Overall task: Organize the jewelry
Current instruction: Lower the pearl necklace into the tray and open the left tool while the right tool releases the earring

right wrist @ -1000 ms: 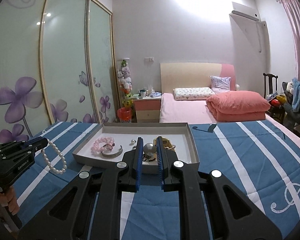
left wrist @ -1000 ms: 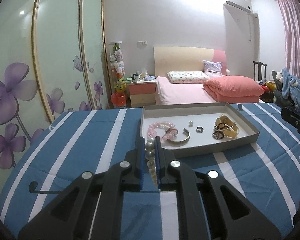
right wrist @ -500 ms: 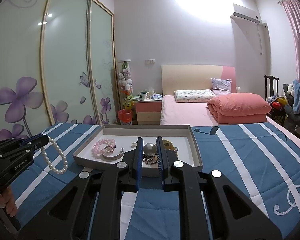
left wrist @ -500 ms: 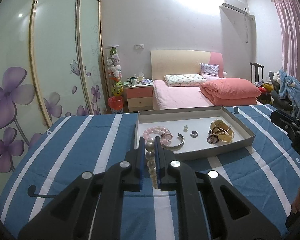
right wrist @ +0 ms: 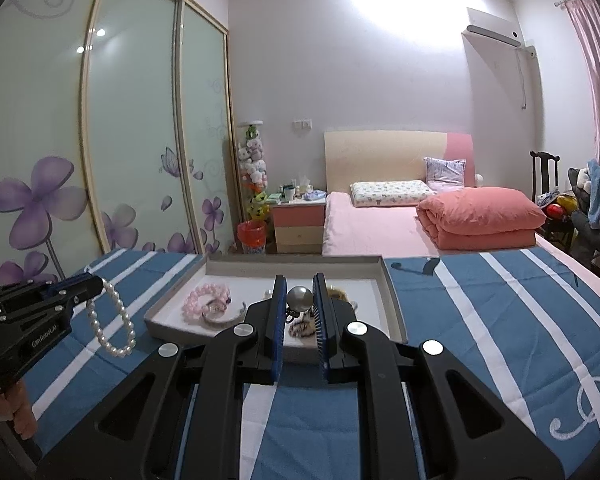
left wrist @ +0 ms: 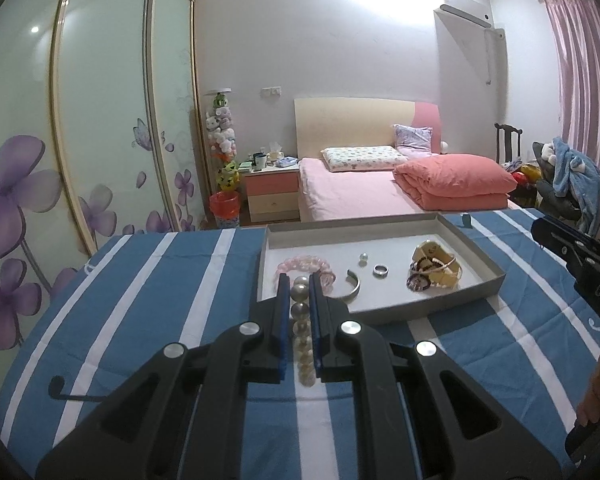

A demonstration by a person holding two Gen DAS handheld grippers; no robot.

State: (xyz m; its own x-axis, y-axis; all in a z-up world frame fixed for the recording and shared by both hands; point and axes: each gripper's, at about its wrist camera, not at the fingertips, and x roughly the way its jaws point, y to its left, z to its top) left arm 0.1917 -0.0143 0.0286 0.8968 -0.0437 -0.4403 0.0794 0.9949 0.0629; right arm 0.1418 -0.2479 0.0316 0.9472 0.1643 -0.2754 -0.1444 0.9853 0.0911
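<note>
Two black hand-held grippers fill the bottom of our views, each clamped on a piece of jewellery. In the left wrist view our left gripper (left wrist: 299, 280) is at lower centre, its blue-lined jaws pressed together on a white pearl bead bracelet (left wrist: 302, 334) that runs down between them; in the right wrist view this same bracelet (right wrist: 114, 326) dangles as a loop from the gripper tip at centre left, over the blue-and-white striped cloth (right wrist: 500, 320). Our right gripper (right wrist: 299, 298), at lower centre of its own view, has its jaws closed on a single large silvery-white pearl ball (right wrist: 299, 297); whatever hangs under the ball is too small for us to tell. Just beyond both gripper tips lies a shallow grey cardboard tray with a white floor (left wrist: 496, 272). Inside it we see a pink bead bracelet (left wrist: 300, 265) at the left, a silver open cuff bangle (left wrist: 354, 285) beside it, a small pearl earring (left wrist: 363, 257), a silver ring (left wrist: 380, 270), and a tangle of gold and dark pieces (left wrist: 434, 270) at the right. Further back, in the upper half of the frames, stand a pink bed (left wrist: 360, 196) and frosted wardrobe doors with purple flowers (left wrist: 60, 140).
</note>
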